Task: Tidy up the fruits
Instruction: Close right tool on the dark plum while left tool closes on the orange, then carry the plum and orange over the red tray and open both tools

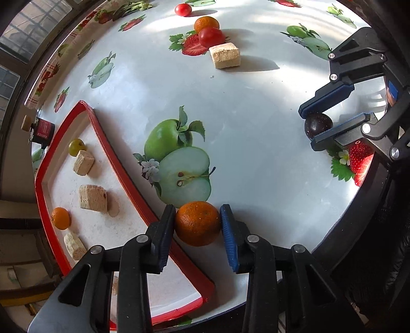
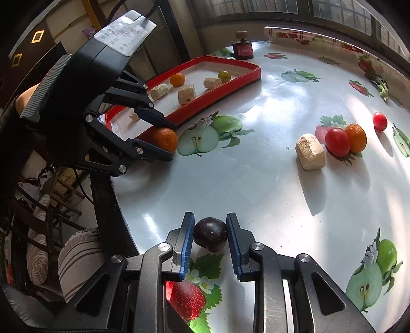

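My left gripper (image 1: 197, 221) is shut on an orange mandarin (image 1: 197, 223) just beside the red tray's rim (image 1: 133, 189); it also shows in the right wrist view (image 2: 164, 139). My right gripper (image 2: 209, 234) is shut on a dark purple plum (image 2: 210, 233) near the table's edge; the plum also shows in the left wrist view (image 1: 317, 125). The tray (image 2: 230, 84) holds a small orange (image 1: 60, 218), a green fruit (image 1: 76, 147) and several beige blocks. Far across the table lie an orange (image 1: 206, 24), two red tomatoes (image 1: 211, 37) (image 1: 183, 10) and a beige block (image 1: 225, 55).
The round table (image 2: 256, 192) has a white cloth printed with apples and strawberries. A small dark jar with a cork lid (image 2: 242, 46) stands behind the tray. Chairs with striped cushions (image 2: 77, 258) stand beyond the table's edge. Windows run along the far side.
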Available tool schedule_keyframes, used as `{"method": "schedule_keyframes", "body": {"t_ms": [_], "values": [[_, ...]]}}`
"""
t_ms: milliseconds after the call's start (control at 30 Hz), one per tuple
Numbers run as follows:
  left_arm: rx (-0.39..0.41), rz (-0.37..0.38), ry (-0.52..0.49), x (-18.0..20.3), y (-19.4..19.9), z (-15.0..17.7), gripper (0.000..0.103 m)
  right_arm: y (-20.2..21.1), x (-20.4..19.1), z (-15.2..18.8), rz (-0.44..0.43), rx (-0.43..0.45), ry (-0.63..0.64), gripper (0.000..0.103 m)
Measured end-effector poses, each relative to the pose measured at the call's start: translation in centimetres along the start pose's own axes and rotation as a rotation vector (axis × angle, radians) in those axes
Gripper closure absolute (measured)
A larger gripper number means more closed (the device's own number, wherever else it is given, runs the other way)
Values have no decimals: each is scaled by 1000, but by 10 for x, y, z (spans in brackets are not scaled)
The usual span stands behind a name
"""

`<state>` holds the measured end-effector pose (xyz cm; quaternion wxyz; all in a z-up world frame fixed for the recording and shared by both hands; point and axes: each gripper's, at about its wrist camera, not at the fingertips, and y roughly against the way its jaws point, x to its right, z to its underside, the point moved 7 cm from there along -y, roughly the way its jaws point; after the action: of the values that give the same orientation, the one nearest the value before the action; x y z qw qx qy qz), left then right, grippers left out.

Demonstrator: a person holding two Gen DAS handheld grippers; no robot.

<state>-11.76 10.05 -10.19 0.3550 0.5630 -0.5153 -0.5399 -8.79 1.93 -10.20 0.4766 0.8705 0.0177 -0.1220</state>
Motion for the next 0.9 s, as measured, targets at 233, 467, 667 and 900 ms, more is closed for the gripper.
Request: {"method": "schedule_keyframes", "body": {"t_ms": [233, 467, 667, 900], "values": [[138, 61, 192, -3, 28, -3, 70, 19, 22, -5, 16, 52, -68, 77], [257, 106, 429, -29, 43, 2, 70, 31, 29, -11, 20, 88, -97, 77], [293, 110, 560, -43, 47, 25, 70, 31, 22, -17, 15, 92, -83, 77], [350, 103, 667, -53, 58, 50, 70, 27, 9, -33, 8, 106, -62, 77]]}}
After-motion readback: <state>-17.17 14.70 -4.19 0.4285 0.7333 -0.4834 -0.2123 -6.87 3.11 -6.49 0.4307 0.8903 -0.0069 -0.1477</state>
